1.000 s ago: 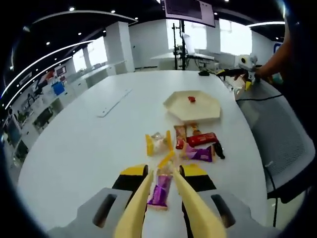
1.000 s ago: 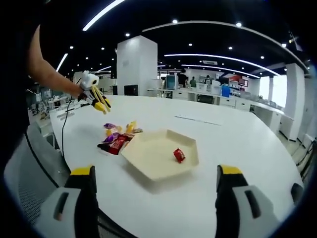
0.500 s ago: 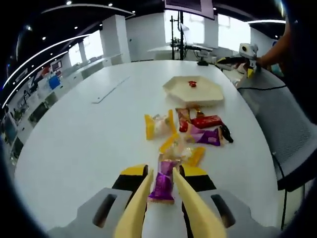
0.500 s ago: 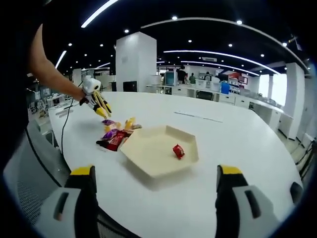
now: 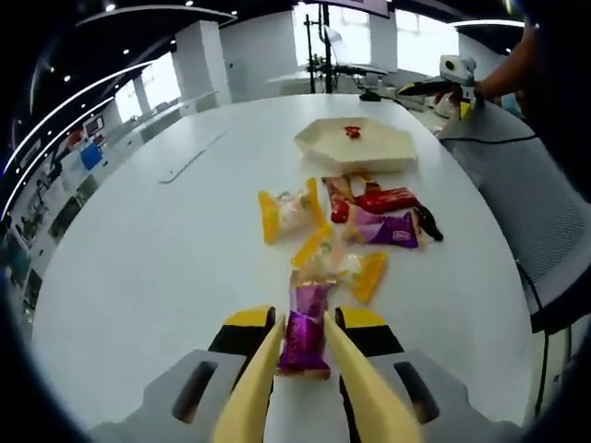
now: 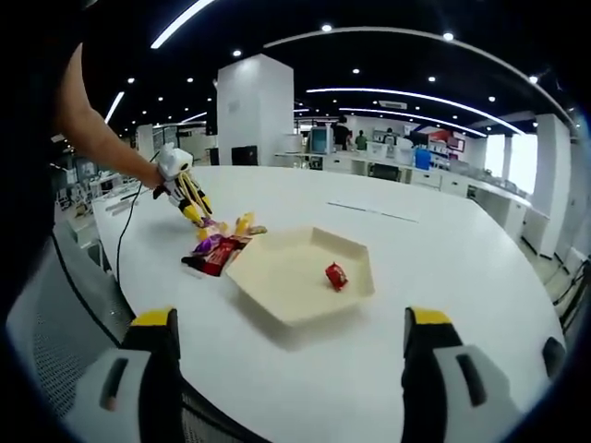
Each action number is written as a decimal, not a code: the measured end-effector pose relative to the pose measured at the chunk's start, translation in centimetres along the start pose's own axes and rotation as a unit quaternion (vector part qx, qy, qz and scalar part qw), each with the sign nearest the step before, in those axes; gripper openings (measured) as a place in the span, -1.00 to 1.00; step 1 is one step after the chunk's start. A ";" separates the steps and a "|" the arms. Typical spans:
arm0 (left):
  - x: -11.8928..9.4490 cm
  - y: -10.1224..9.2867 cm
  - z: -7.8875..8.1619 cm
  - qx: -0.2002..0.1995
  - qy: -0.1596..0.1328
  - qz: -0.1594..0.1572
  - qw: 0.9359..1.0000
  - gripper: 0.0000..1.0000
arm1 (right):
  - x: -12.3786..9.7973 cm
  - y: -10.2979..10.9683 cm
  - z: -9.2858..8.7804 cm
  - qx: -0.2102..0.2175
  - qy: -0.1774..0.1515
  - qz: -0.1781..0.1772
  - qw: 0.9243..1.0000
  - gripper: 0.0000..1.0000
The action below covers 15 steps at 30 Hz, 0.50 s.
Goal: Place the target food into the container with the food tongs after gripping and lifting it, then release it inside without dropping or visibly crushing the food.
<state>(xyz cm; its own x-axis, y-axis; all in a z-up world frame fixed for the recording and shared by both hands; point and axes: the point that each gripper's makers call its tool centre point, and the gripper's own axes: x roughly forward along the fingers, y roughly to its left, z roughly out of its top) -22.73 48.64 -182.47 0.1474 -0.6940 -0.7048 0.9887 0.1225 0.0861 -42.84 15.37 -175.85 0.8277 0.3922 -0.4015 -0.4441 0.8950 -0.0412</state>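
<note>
White laminate forms the large oval table, on which all the items are laid out within reach of both hands. The cream hexagonal plastic tray sits toward the far end of the table in the left gripper view and directly ahead in the right gripper view; it serves as the container, and one small red wrapped sweet already lies inside it near the far rim. Between tray and left gripper a loose cluster of wrapped snacks is spread, among them a yellow-ended clear packet, a red wrapper and a purple wrapper; they are judged to be waiting stock. The left gripper is fitted with long yellow tongs, and the tong blades are closed against the two long edges of a small purple foil-wrapped candy bar, which is the target food; whether it rests on the table or is already raised cannot be told. The grip along the sides is judged suited to avoid crushing. The right gripper is held with its yellow-tipped grey jaws spread wide apart and nothing between them, low at the near table edge facing the tray, apparently idle. The left gripper is also seen from the right gripper view, held down at the snack cluster.
</note>
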 end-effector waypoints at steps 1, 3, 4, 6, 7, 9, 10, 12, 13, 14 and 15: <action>0.0 0.0 0.0 -0.003 0.001 -0.001 1.000 -0.55 | 0.0 0.0 0.0 0.000 0.001 0.000 1.000 0.99; 0.1 -0.2 -0.5 -0.011 0.011 -0.004 1.000 -0.58 | 0.0 0.0 -0.1 0.000 0.002 0.000 1.000 0.99; 0.2 -0.1 -0.1 -0.018 0.001 0.001 1.000 -0.59 | 0.0 0.0 -0.1 0.000 0.001 0.000 1.000 0.99; 0.1 0.1 -0.2 -0.022 0.010 0.009 1.000 -0.61 | 0.0 -0.1 -0.1 0.001 0.001 -0.001 1.000 0.99; 0.2 0.0 -0.2 -0.017 0.013 0.011 1.000 -0.63 | 0.0 -0.1 -0.1 0.001 0.002 -0.002 1.000 0.99; 0.3 -0.1 -0.2 -0.021 0.023 0.013 0.999 -0.65 | 0.0 -0.1 -0.1 0.000 0.003 -0.002 1.000 0.99; 0.3 -0.1 -0.2 -0.026 0.028 0.013 0.999 -0.66 | 0.0 -0.1 -0.2 -0.002 0.005 -0.001 1.000 0.99; 0.2 0.1 -0.4 -0.032 0.029 0.011 0.999 -0.67 | 0.1 0.0 -0.1 -0.004 0.005 0.000 1.000 0.99; 0.2 0.1 -0.4 -0.036 0.028 0.011 0.999 -0.67 | 0.1 0.0 -0.1 -0.004 0.005 0.000 1.000 0.99; 0.2 0.1 -0.4 -0.040 0.026 0.012 0.999 -0.67 | 0.0 0.0 -0.2 -0.004 0.005 -0.001 1.000 0.99; 0.1 0.1 -0.4 -0.046 0.023 0.014 0.999 -0.67 | 0.0 0.0 -0.2 -0.004 0.006 -0.002 1.000 0.99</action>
<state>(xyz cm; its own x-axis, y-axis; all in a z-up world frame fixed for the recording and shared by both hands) -22.59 48.84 -182.84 0.1717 -0.6556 -0.7353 0.9773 0.2071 0.0436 -42.85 15.33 -176.01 0.8251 0.3870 -0.4115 -0.4444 0.8944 -0.0498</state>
